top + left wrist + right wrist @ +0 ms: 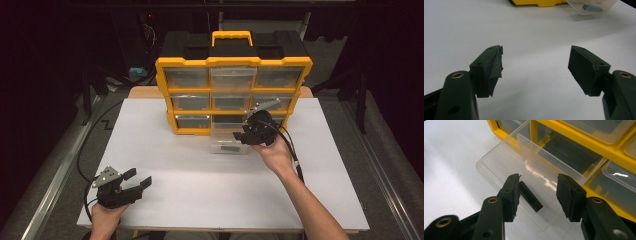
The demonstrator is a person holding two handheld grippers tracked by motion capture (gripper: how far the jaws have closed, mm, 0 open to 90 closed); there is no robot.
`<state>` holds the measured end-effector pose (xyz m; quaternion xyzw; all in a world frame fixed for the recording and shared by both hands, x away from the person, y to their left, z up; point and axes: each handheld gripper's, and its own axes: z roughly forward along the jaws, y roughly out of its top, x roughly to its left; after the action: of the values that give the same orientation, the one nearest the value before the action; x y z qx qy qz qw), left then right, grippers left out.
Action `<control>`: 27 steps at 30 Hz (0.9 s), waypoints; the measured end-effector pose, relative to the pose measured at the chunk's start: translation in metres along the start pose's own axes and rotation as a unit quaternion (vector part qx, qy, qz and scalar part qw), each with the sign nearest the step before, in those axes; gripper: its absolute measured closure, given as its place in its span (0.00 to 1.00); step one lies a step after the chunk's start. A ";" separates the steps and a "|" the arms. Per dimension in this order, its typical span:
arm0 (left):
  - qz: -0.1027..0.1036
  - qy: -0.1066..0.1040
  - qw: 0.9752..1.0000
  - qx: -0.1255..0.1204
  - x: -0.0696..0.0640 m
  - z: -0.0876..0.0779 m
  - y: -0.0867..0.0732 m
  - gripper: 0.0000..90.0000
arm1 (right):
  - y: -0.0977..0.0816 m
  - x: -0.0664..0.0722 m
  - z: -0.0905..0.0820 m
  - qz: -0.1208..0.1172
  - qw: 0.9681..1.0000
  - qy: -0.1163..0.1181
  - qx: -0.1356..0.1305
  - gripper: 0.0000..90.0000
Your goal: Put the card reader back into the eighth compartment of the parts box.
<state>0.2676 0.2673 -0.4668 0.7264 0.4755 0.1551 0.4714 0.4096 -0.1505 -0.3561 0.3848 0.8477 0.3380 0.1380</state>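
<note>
The clear plastic drawer [506,170] is pulled partway out of the bottom middle slot of the yellow and black plastic drawer box [233,65]. A small flat black block [531,197] lies inside it. So it looks like the block is already dropped in, and the drawer is not yet pushed shut. The right hand-held gripper [537,195] sits just above the drawer, partly spread, holding nothing. The left hand-held gripper [134,178] rests wide and empty on the white surface [200,180], far in front of the drawer box. The other drawers look shut.

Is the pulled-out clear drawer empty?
No, a small black block lies on the floor of the clear drawer, just beyond the right tool.
</note>
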 end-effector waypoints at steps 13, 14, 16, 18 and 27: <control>-0.001 0.000 1.000 0.000 0.000 0.000 0.000 0.32 | -0.013 -0.002 -0.013 -0.002 1.000 0.000 -0.028 0.50; -0.001 0.000 1.000 0.000 0.000 0.000 0.000 0.32 | -0.015 -0.002 -0.015 -0.001 1.000 0.000 -0.030 0.49; -0.001 0.000 1.000 0.000 0.000 0.000 0.000 0.32 | -0.018 -0.003 -0.018 0.000 0.999 -0.001 -0.035 0.49; -0.001 0.000 1.000 0.000 0.000 0.001 0.000 0.31 | -0.020 -0.003 -0.021 0.001 0.999 0.000 -0.040 0.48; -0.002 0.000 1.000 0.000 0.000 0.001 0.000 0.32 | -0.033 -0.005 -0.031 0.000 0.999 -0.001 -0.054 0.45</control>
<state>0.2681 0.2672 -0.4671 0.7255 0.4770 0.1544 0.4714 0.3793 -0.1842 -0.3557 0.3771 0.8279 0.3833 0.1593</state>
